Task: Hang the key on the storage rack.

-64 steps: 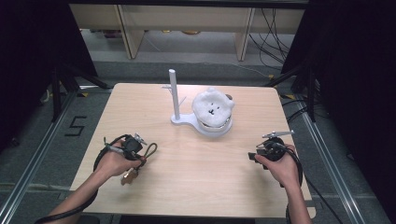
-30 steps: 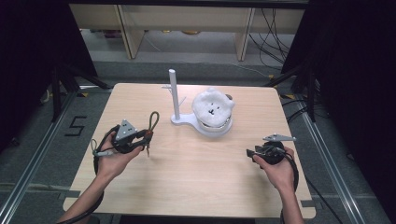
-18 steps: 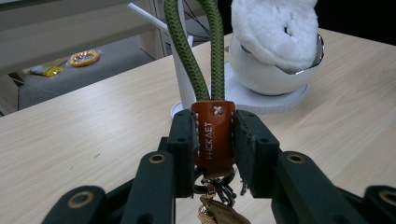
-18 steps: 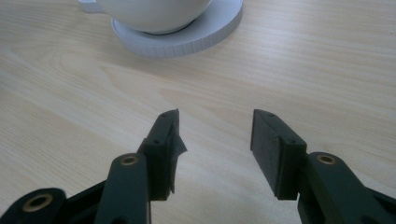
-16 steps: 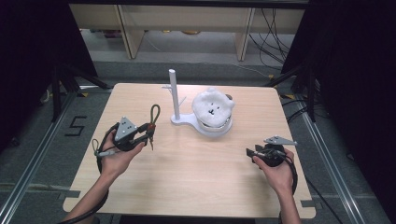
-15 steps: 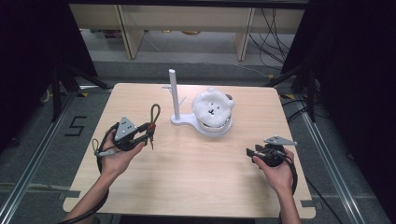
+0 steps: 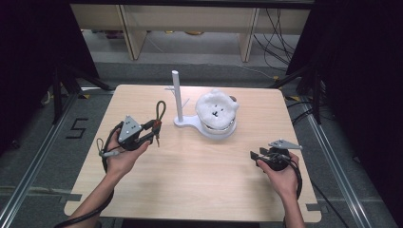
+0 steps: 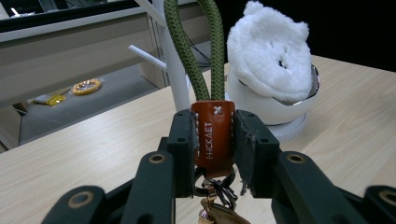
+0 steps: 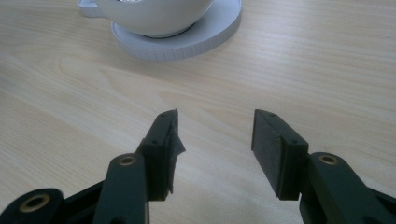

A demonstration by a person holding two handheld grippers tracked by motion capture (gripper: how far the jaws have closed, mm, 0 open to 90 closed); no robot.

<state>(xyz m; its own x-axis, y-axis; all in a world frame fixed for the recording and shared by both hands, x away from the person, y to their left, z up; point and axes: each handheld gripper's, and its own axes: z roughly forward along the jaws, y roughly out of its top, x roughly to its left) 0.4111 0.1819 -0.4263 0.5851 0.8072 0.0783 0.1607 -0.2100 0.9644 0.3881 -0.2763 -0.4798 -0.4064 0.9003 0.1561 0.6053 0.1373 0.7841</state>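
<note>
My left gripper (image 7: 153, 129) is shut on the brown leather tab (image 8: 214, 135) of a key strap. Its green rope loop (image 7: 160, 110) sticks up toward the white peg stand (image 7: 176, 97), and metal rings hang below the jaws. Right of the stand, a fluffy white plush (image 7: 216, 110) sits in a white bowl (image 7: 216, 131) on the stand's base. My right gripper (image 7: 255, 156) is low over the table's near right. Its jaws have just been opening, and only bare wood lies between its fingertips (image 9: 164, 135).
The wooden table (image 7: 199, 180) has bare room in the middle and along the front. Beyond its far edge are a low shelf (image 7: 190, 21) and floor cables (image 7: 280, 28). Dark frame posts (image 7: 59, 90) stand at both sides.
My left gripper has lifted off the table with the key strap and moved farther away, the loop now pointing at the stand. The right gripper has barely shifted, its jaws a little wider.
</note>
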